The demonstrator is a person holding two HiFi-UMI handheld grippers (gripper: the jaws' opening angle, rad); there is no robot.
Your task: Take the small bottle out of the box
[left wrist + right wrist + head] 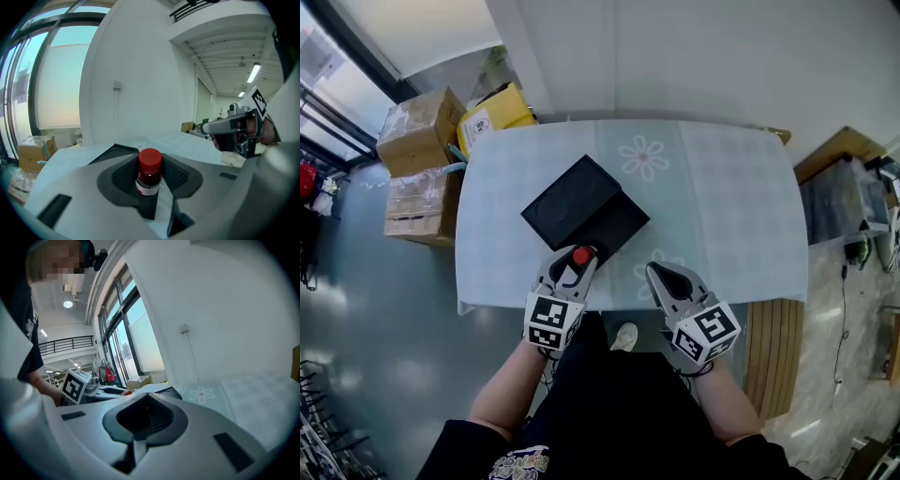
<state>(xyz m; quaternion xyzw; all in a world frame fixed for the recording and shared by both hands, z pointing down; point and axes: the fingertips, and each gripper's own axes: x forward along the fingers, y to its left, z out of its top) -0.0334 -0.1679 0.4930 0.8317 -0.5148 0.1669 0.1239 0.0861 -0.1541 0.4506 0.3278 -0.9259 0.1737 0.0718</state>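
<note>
One small bottle (150, 174) in the left claw (575, 259) (one box (581, 208) just beside)

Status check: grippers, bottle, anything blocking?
Left gripper shut on bottle, at near edge of box. Right gripper shut, empty, clear of box. Nothing in the way.
</note>
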